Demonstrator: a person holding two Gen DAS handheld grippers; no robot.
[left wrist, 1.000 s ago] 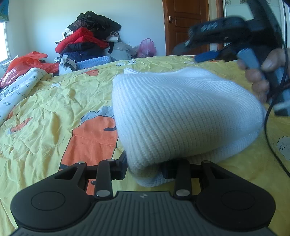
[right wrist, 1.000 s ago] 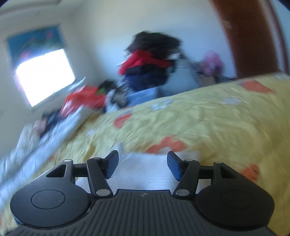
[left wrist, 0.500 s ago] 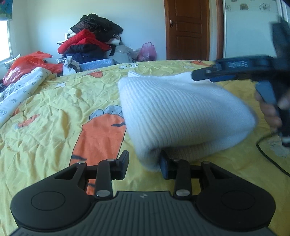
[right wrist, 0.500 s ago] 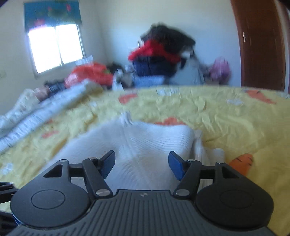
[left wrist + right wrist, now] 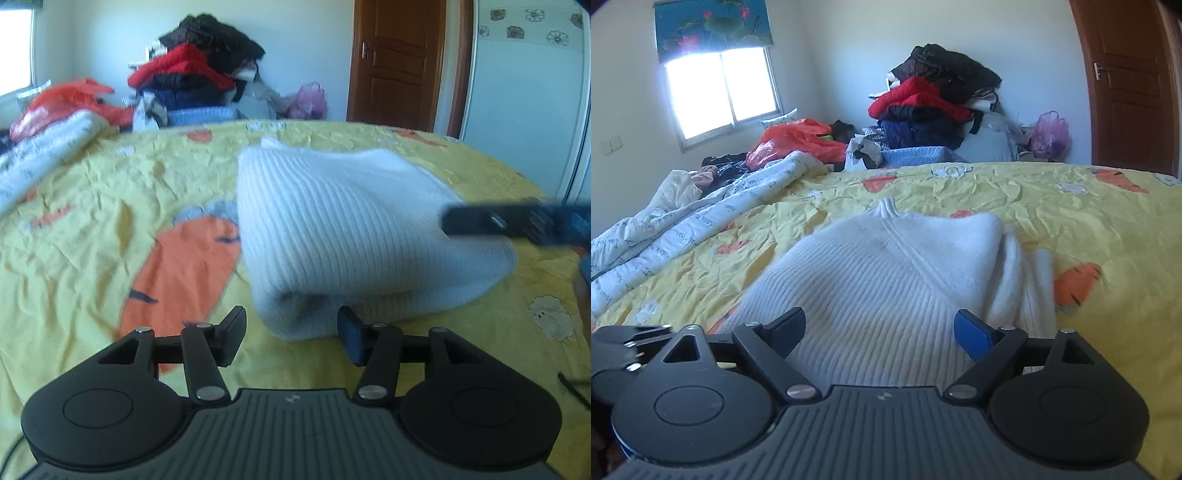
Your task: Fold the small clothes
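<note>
white ribbed knit sweater (image 5: 343, 236), small, folded over into a thick soft bundle. lies flat on yellow carrot-print bed cover (image 5: 92, 206), abt mid-bed. rounded fold edge faces near side in left wrist view, layers visible at that end, bottom layer poking out a bit. ribs run lengthwise along top. in right wrist view (image 5: 886, 280) top surface smooth w/ diagonal seam lines, narrow collar bit sticking out at far end, extra folds/sleeve edge bunched along right side, resting on cover. slightly puffed, not pressed flat. partly over orange carrot print on left.
</note>
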